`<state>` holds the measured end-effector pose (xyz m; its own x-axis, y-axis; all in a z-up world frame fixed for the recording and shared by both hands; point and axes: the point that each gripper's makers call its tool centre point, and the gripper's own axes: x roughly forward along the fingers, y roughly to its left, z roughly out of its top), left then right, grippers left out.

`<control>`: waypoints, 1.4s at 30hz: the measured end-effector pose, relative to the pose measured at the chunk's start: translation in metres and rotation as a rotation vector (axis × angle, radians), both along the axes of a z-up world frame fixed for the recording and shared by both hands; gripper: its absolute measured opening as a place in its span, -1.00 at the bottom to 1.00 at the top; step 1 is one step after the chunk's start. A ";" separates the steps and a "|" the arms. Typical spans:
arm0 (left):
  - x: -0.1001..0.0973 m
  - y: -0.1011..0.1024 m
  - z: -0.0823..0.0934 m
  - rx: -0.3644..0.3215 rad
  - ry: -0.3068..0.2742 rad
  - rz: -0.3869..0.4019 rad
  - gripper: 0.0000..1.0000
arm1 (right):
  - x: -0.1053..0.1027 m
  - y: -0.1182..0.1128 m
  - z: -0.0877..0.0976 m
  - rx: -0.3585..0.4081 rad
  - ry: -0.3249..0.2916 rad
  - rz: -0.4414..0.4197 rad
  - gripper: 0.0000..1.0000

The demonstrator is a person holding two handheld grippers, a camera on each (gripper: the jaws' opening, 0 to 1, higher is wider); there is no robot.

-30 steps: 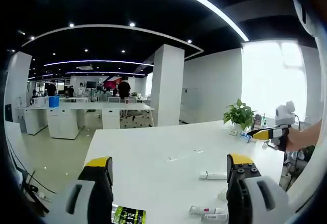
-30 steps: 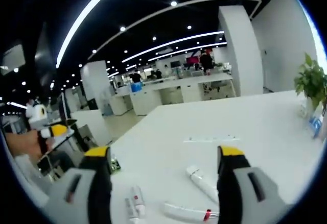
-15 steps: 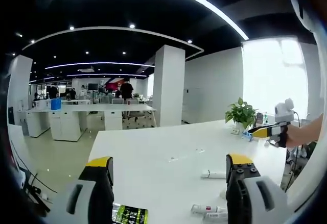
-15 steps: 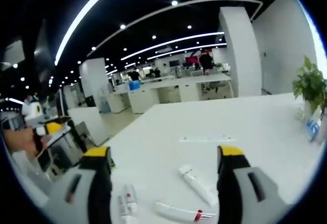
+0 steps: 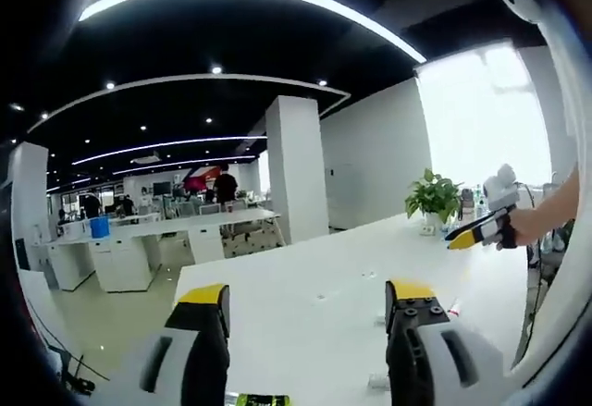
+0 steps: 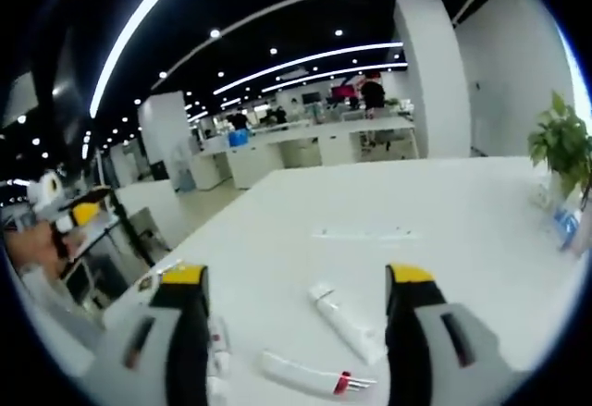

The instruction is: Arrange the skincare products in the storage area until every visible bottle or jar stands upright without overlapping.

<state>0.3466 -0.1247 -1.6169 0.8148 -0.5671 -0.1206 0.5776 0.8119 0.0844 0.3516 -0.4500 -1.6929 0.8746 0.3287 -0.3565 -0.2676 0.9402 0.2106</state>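
Note:
Several white skincare tubes lie flat on the white table (image 6: pixel 388 203). In the right gripper view one tube (image 6: pixel 347 318) lies between my jaws, a tube with a red band (image 6: pixel 310 375) lies nearer, and small tubes (image 6: pixel 217 346) sit by the left jaw. My right gripper (image 6: pixel 296 275) hovers open above them, holding nothing. My left gripper (image 5: pixel 308 295) is also open and empty over the table (image 5: pixel 305 286). The right gripper (image 5: pixel 476 230) also appears at the right of the left gripper view, held by a hand. The left gripper (image 6: pixel 83 214) sits at the left edge of the right gripper view.
A potted plant (image 6: pixel 560 142) and a small blue item (image 6: pixel 566 226) stand at the table's far side; the plant (image 5: pixel 430 198) is seen again in the left gripper view. A green-and-black packet (image 5: pixel 259 399) lies near the table edge. Desks, pillars and people fill the office behind.
The left gripper view has tilted up, so the tubes near its jaws have slid out at the bottom. The right gripper view has dipped slightly closer to the tubes. Both grippers stay open.

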 end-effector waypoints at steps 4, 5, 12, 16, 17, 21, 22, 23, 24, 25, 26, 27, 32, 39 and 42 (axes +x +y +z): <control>-0.006 -0.009 0.010 -0.050 0.007 0.000 0.01 | 0.002 0.000 -0.019 0.000 0.046 0.015 0.51; -0.006 -0.009 0.010 -0.058 0.012 0.002 0.01 | 0.003 0.000 -0.026 0.011 0.066 0.021 0.51; -0.010 -0.004 0.008 -0.098 0.043 0.050 -0.01 | 0.022 -0.007 -0.058 -0.036 0.136 0.063 0.49; -0.009 0.001 0.013 -0.100 0.046 0.080 0.09 | 0.039 -0.009 -0.070 -0.050 0.163 0.076 0.49; -0.008 0.002 0.014 -0.103 0.044 0.085 0.11 | 0.043 -0.008 -0.072 -0.052 0.168 0.081 0.49; -0.010 0.018 0.015 -0.117 0.039 0.136 0.21 | 0.059 -0.004 -0.089 -0.096 0.206 0.131 0.47; -0.011 0.029 0.008 -0.119 0.040 0.149 0.25 | 0.062 -0.003 -0.094 -0.108 0.219 0.144 0.47; -0.012 0.031 0.007 -0.124 0.047 0.158 0.29 | 0.064 -0.002 -0.095 -0.110 0.221 0.148 0.47; -0.014 0.033 0.006 -0.137 0.062 0.168 0.34 | 0.066 -0.001 -0.098 -0.116 0.223 0.155 0.47; -0.016 0.035 0.005 -0.140 0.063 0.176 0.37 | 0.068 -0.001 -0.104 -0.130 0.238 0.166 0.47; -0.018 0.037 0.005 -0.144 0.064 0.183 0.38 | 0.071 -0.001 -0.110 -0.144 0.252 0.177 0.47; -0.020 0.039 0.004 -0.147 0.065 0.191 0.38 | 0.073 0.000 -0.116 -0.158 0.267 0.188 0.47; -0.034 0.042 -0.007 -0.149 0.105 0.213 0.41 | 0.082 -0.003 -0.140 -0.215 0.323 0.227 0.47; -0.043 0.044 -0.009 -0.123 0.122 0.223 0.41 | 0.089 -0.003 -0.165 -0.315 0.402 0.320 0.42; -0.047 0.048 -0.007 -0.118 0.121 0.233 0.41 | 0.093 -0.005 -0.174 -0.338 0.430 0.334 0.39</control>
<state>0.3000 -0.0770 -1.6235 0.9083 -0.3825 -0.1693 0.3748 0.9239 -0.0769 0.4441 -0.4550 -1.8666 0.5001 0.3668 -0.7845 -0.5153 0.8541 0.0708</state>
